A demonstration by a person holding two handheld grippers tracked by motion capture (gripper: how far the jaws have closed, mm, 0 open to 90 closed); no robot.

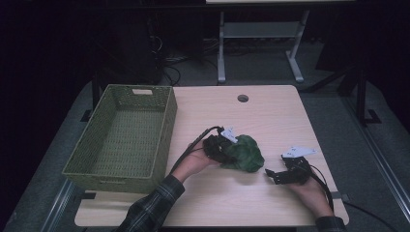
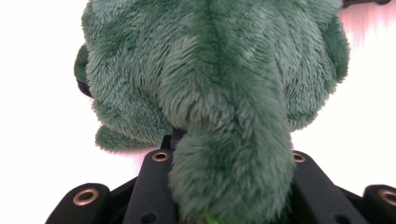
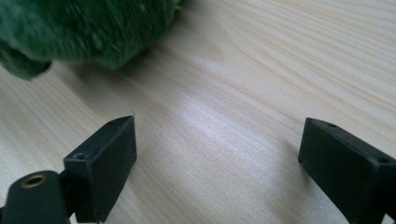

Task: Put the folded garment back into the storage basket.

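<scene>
high view has the person's left gripper [image 1: 223, 145] clamped onto a green plush toy [image 1: 244, 153] near the middle of the light wooden table [image 1: 270, 111], with the toy bunched against its jaws. left gripper view confirms the hold: a thick fold of the green fur [image 2: 224, 116] is pinched between the two black jaws, which stand partly closed around it, and the rest of the toy bulges out beyond them. whether the toy has cleared the tabletop or rests on it i cannot tell from here.

the right gripper [image 1: 275, 175] rests low on the table just right of the toy, apart from it. right gripper view shows its jaws spread wide with nothing but bare wood between them, the toy's edge [image 3: 79, 28] sitting ahead and off to one side.

a woven green basket [image 1: 121, 169] stands empty at the table's left edge — well apart from the toy. my reading is that the grasp is done and the lift is the step in hand, with the basket the likely goal. the next move calls for keeping the pinch firm on soft fur that could slip, raising the toy high enough to clear the basket's near wall, and carrying it leftward — only then letting the jaws part over the basket's floor.
</scene>
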